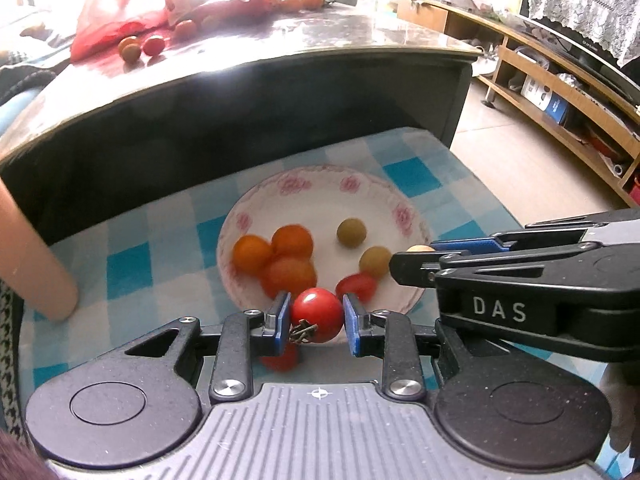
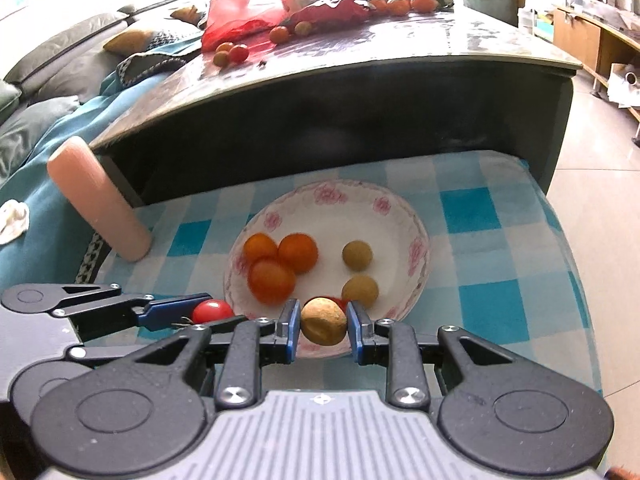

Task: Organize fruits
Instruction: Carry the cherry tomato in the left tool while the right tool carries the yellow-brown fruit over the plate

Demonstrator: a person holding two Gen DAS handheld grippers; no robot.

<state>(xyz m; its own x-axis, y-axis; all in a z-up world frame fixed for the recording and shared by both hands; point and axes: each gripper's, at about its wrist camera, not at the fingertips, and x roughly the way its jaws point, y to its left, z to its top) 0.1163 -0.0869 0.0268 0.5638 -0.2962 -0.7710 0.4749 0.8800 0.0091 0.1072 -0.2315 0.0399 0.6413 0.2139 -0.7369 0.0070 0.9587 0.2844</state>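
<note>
The landmark is the white china plate with a pink floral rim (image 2: 416, 248), which sits on a blue-and-white checked cloth (image 2: 500, 280) in front of a dark, glossy-topped table (image 2: 360, 80); every place below is given against that plate.

The left gripper (image 1: 316, 316) pinches a round red cherry tomato with a dried stem (image 1: 317, 314) between its blue pads, over the plate's near rim; the right gripper (image 2: 323, 322) is clamped on a round tan, rough-skinned fruit (image 2: 323, 321), also over the near rim, just to the right of the left one.

On the plate, three orange cherry tomatoes (image 2: 280, 264) cluster touching on the left half; two yellow-green fruits (image 2: 358, 272) lie on the right half, slightly apart; a small red tomato (image 1: 356, 286) lies at the near edge.

The step in hand looks like setting each held fruit down with its own kind; to do it well, carry the red tomato low over the near edge beside the red one already there, and the tan fruit toward the right half near the yellow-green pair; lower each close to the china before spreading the pads, since round fruit will roll on a dished plate; release one gripper at a time, as they sit close together; avoid nudging the orange cluster.

More fruit lies on the table beyond the plate, beside a red plastic bag (image 2: 240, 12), so the task appears well short of done.
</note>
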